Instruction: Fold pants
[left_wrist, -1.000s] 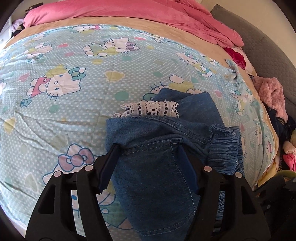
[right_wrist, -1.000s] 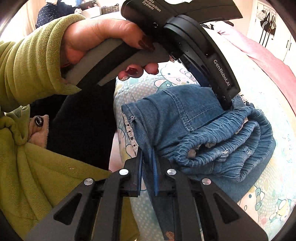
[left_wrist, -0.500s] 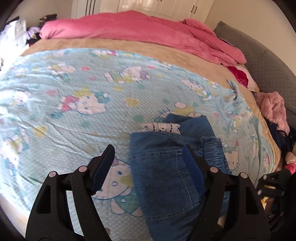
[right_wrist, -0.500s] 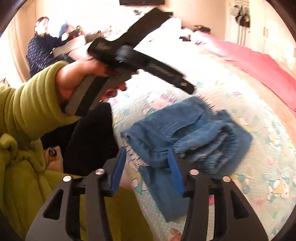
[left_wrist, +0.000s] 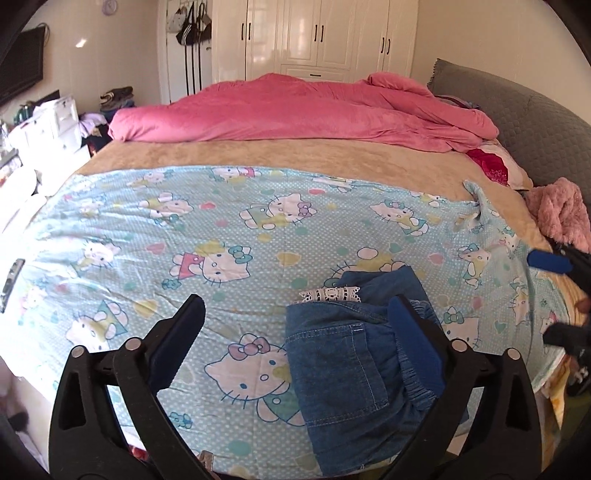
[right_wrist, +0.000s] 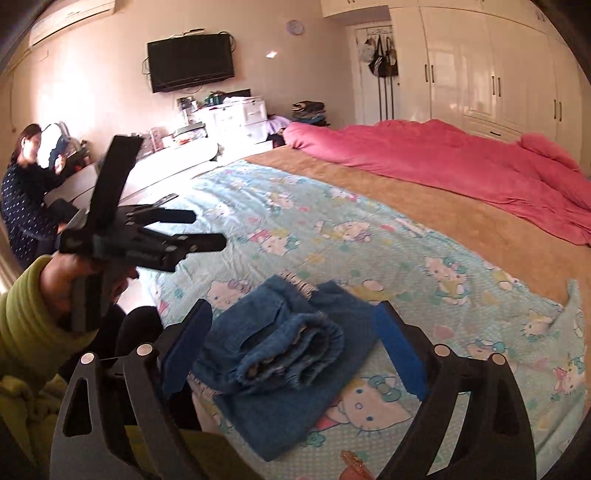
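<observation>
A: Start closest in. What are the grippers doing?

B: Both stand wide and hold nothing. In the left wrist view the left gripper (left_wrist: 295, 332) fills the bottom of the frame, its blue pads spread with the pants (left_wrist: 351, 365) lying under the right-hand finger. In the right wrist view the right gripper (right_wrist: 295, 349) is spread likewise at the bottom, framing the bundle.

A: And where are the pants?

B: Lower centre of both views, a compact denim packet near the front edge of the cartoon-cat sheet (left_wrist: 221, 236), elastic waistband rolled toward the right, a strip of white lace trim (left_wrist: 330, 294) peeking out at its far side.

A: So which step is this?

B: I'd judge the folding done and the release finished. Next, if anything, is a tidy-up: nudge the upper layer square over the lower one, which would need a light pinch at a corner.

A: What changed from a second ago?

B: Then the right gripper was pinching a denim edge and the left hovered low over the cloth. Both have since let go and pulled back, so the pink duvet (left_wrist: 295, 110) and white wardrobes (left_wrist: 314, 33) at the top of the frame now show.
</observation>
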